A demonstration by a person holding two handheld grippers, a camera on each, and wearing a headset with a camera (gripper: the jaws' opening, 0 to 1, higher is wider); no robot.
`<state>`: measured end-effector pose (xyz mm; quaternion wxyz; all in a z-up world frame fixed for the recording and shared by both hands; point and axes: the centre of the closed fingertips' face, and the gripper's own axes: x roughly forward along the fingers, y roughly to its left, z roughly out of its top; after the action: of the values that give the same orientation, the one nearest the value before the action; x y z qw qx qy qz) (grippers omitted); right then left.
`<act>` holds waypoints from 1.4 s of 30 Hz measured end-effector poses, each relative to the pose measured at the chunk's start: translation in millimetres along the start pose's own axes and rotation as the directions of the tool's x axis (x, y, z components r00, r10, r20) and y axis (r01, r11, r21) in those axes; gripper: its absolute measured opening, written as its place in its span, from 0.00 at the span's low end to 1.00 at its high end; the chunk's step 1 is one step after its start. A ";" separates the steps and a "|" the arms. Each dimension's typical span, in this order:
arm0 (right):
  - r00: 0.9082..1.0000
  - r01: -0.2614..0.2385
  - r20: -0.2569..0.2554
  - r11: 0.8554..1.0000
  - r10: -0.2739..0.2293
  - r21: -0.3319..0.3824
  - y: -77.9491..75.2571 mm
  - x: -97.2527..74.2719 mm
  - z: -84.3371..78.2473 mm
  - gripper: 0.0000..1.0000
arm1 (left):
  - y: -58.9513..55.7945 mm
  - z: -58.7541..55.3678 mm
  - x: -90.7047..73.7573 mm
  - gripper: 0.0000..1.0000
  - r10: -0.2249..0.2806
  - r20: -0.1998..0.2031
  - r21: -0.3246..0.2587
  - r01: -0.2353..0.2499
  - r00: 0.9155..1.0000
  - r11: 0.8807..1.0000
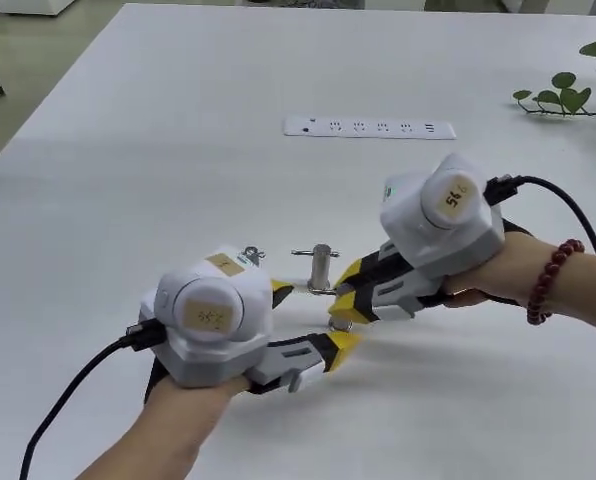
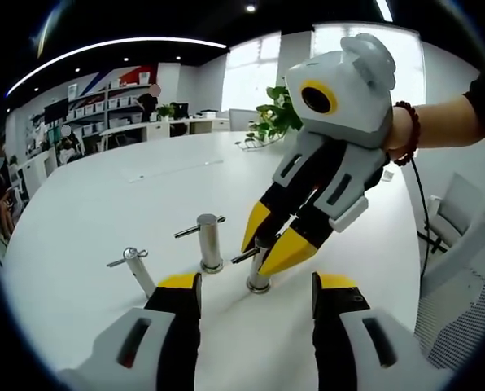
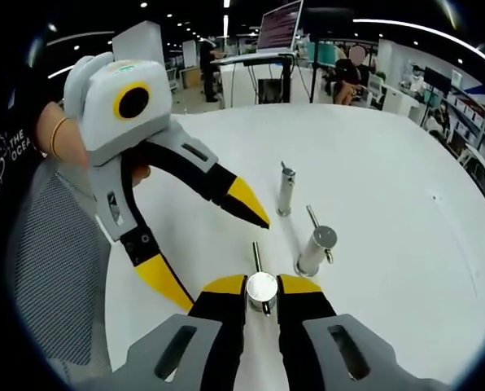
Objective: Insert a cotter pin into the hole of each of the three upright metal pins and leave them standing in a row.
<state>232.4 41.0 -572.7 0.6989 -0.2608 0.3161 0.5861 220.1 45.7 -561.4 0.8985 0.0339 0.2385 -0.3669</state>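
While the right gripper (image 2: 268,248) clamps the upright metal pin (image 3: 261,287) between its closed jaws, the left gripper (image 3: 214,254) waits open just beside it. The cotter pin (image 3: 256,254) seems only partly through, so a twist could topple this pin into the neighbouring pin (image 3: 316,248).
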 end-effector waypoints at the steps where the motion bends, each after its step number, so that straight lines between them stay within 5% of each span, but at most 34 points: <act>1: 1.000 -0.002 0.000 1.000 0.002 0.002 0.3 -0.1 0.0 0.09 | -0.1 0.2 -0.4 0.54 -0.001 0.002 0.000 0.001 1.000 1.000; 31: 1.000 -0.022 -0.002 1.000 0.022 -0.023 -3.3 -14.4 -4.5 0.08 | 11.2 8.4 -38.4 0.69 0.037 0.034 0.003 -0.037 0.999 0.999; 42: 1.000 0.006 -0.017 1.000 -0.006 -0.027 -22.3 -24.7 -10.8 0.08 | 24.5 5.6 -51.7 0.78 0.068 0.030 -0.004 -0.068 0.997 0.998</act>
<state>250.1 12.9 -561.5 0.6945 -0.2760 0.3132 0.5860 207.0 95.5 -535.8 0.9140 0.0349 0.2241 -0.3363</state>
